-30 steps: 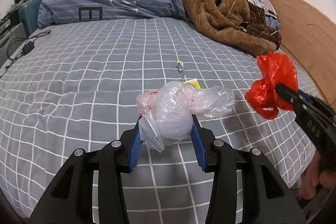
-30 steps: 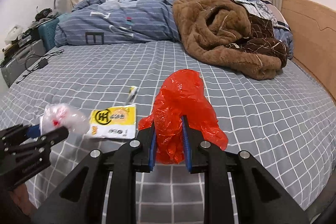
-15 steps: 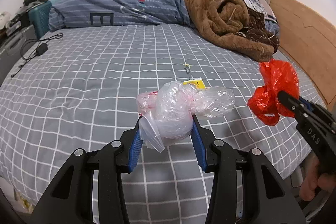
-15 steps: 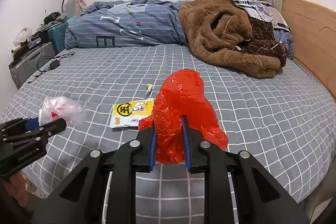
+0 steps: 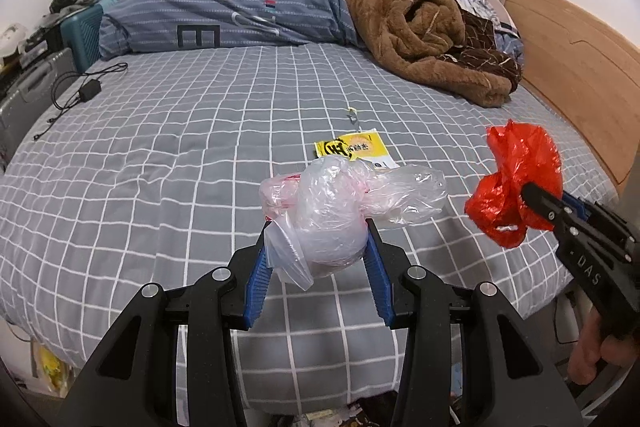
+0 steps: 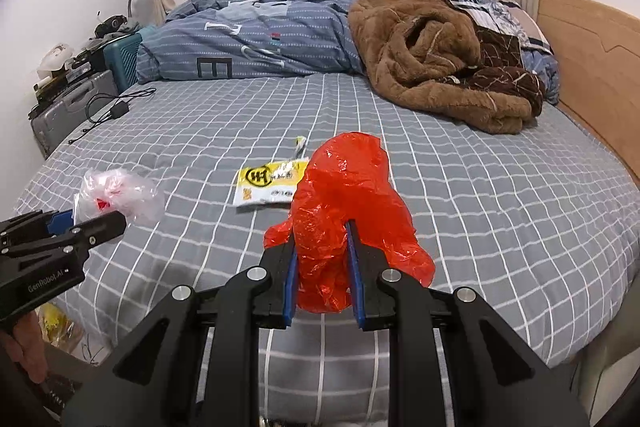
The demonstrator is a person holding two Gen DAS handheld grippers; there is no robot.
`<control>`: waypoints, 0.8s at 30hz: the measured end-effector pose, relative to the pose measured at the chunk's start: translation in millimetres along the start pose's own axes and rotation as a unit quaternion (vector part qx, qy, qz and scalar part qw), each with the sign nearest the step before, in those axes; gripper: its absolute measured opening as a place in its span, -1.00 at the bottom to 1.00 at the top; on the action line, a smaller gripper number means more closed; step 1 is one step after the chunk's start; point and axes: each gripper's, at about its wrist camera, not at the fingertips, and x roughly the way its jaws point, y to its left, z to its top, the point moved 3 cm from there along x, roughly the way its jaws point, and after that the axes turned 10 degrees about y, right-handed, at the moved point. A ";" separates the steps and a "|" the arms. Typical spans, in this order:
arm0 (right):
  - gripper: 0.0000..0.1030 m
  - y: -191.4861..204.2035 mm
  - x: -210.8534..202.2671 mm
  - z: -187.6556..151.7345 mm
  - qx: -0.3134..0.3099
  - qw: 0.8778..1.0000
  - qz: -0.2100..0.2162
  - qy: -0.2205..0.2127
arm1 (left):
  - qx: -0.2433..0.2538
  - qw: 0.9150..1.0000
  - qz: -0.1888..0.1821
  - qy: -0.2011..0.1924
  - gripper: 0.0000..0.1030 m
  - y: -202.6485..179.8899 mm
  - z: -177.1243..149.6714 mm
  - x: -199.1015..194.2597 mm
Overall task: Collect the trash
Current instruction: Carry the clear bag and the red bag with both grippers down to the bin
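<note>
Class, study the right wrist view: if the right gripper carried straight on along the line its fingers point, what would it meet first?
Probably the grey checked bed, near the yellow packet. The right gripper, shut on the red bag, points downward over it; depth is uncertain.

Both tools share one build: matte black angular linkage arms with cut-out triangular windows, round silver screw heads at the pivots, and ribbed blue pads lining the inner faces of the fingers. The left gripper [image 5: 316, 247] shows white lettering reading "GenRobot.AI" on its side in the right wrist view. The right gripper [image 6: 321, 255] carries white letters, seemingly "DAS", on its flank. A bare hand [image 5: 592, 351] wraps each black handle; no sleeve shows.
</note>
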 end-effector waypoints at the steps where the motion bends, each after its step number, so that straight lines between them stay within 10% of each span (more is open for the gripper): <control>1: -0.61 0.7 -2.1 -3.7 -0.001 1.000 0.000 0.002 | 0.000 1.000 0.000 0.000 -0.18 -0.8 -2.0 -1.7; 24: -0.61 40.3 -48.8 -99.1 -0.029 0.999 0.011 0.030 | -0.005 1.000 -0.005 0.023 -0.18 -5.3 -90.4 -34.2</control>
